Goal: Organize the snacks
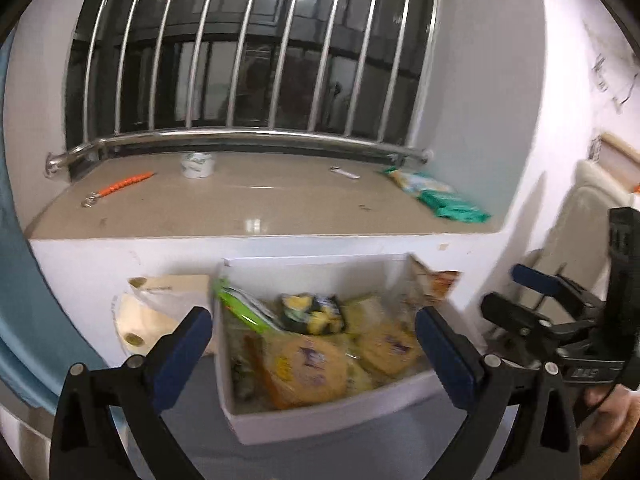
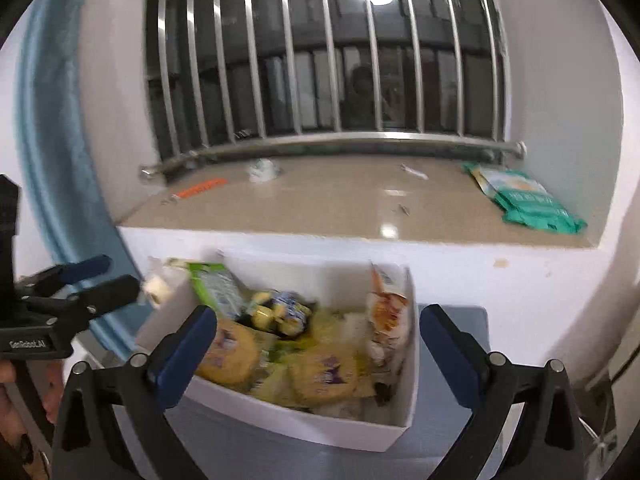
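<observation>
A white cardboard box (image 1: 320, 424) stands on a grey surface below a window sill; it also shows in the right wrist view (image 2: 304, 424). It holds several snack packs: round yellow packs (image 1: 308, 364) (image 2: 324, 376), a green pack (image 1: 244, 308) (image 2: 216, 284) and a dark pack with yellow pieces (image 1: 312, 312) (image 2: 280, 312). Green snack packs (image 1: 440, 198) (image 2: 524, 200) lie on the sill at the right. My left gripper (image 1: 314, 344) is open and empty above the box. My right gripper (image 2: 318, 340) is open and empty above the box; it also shows at the right of the left wrist view (image 1: 524, 292).
The beige sill (image 1: 240, 204) carries a paper roll (image 1: 197, 165), an orange tool (image 1: 120, 187) and a small white item (image 1: 345, 173). Steel window bars (image 1: 256, 60) rise behind it. A blue curtain (image 2: 52, 168) hangs left. A bag and paper roll (image 1: 152, 312) lie left of the box.
</observation>
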`<state>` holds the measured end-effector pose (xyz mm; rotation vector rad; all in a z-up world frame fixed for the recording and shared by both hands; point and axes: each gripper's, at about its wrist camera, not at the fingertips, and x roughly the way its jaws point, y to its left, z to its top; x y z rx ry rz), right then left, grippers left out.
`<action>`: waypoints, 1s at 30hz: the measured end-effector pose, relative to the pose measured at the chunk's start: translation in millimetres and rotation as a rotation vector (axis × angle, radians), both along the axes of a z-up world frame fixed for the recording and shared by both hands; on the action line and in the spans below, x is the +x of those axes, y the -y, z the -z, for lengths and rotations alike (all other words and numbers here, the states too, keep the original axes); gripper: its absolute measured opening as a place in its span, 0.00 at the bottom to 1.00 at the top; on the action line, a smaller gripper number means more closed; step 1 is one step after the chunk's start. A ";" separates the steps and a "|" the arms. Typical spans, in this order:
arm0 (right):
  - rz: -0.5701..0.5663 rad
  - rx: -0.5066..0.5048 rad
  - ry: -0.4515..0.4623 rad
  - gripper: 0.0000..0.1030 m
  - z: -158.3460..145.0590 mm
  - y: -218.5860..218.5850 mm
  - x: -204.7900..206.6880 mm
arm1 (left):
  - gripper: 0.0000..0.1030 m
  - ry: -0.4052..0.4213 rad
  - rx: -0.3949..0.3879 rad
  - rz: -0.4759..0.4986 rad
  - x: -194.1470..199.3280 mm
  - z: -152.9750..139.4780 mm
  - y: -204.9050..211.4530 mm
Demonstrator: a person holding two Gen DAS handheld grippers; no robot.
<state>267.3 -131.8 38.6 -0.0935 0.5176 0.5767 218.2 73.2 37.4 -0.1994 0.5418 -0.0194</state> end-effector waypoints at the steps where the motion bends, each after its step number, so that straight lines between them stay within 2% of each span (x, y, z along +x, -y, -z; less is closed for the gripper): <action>1: 0.000 -0.005 0.013 1.00 -4.2 0.2 -8.5 | 1.00 0.004 -0.011 0.014 -8.8 -3.1 2.3; 4: 0.040 -0.028 0.022 1.00 -10.5 -0.8 -26.2 | 1.00 0.024 -0.007 0.001 -32.6 -11.6 8.7; 7: -0.005 0.006 0.068 1.00 -17.6 5.7 -57.7 | 1.00 0.033 0.022 -0.009 -61.1 -20.5 20.4; 10: -0.031 0.079 0.032 1.00 -20.2 20.5 -87.9 | 1.00 0.076 0.057 0.003 -93.6 -25.2 34.2; 13: -0.050 0.112 0.015 1.00 -16.9 33.9 -112.4 | 1.00 0.058 0.059 0.015 -124.1 -21.3 48.6; 18: -0.008 0.087 -0.002 1.00 -5.2 53.2 -144.8 | 1.00 0.061 0.054 0.015 -164.5 -14.7 63.1; 20: 0.046 0.041 0.009 1.00 2.0 58.7 -165.3 | 1.00 0.059 0.063 0.006 -175.8 -11.3 68.5; 23: 0.095 0.043 0.011 1.00 13.2 69.8 -194.9 | 1.00 0.036 0.064 0.012 -186.8 -2.4 74.1; 26: 0.064 0.065 -0.037 1.00 19.1 75.3 -206.4 | 1.00 0.025 0.048 0.031 -196.7 2.8 75.2; 30: 0.065 0.039 0.009 1.00 12.0 74.1 -215.1 | 1.00 0.020 0.034 0.026 -206.4 4.2 75.3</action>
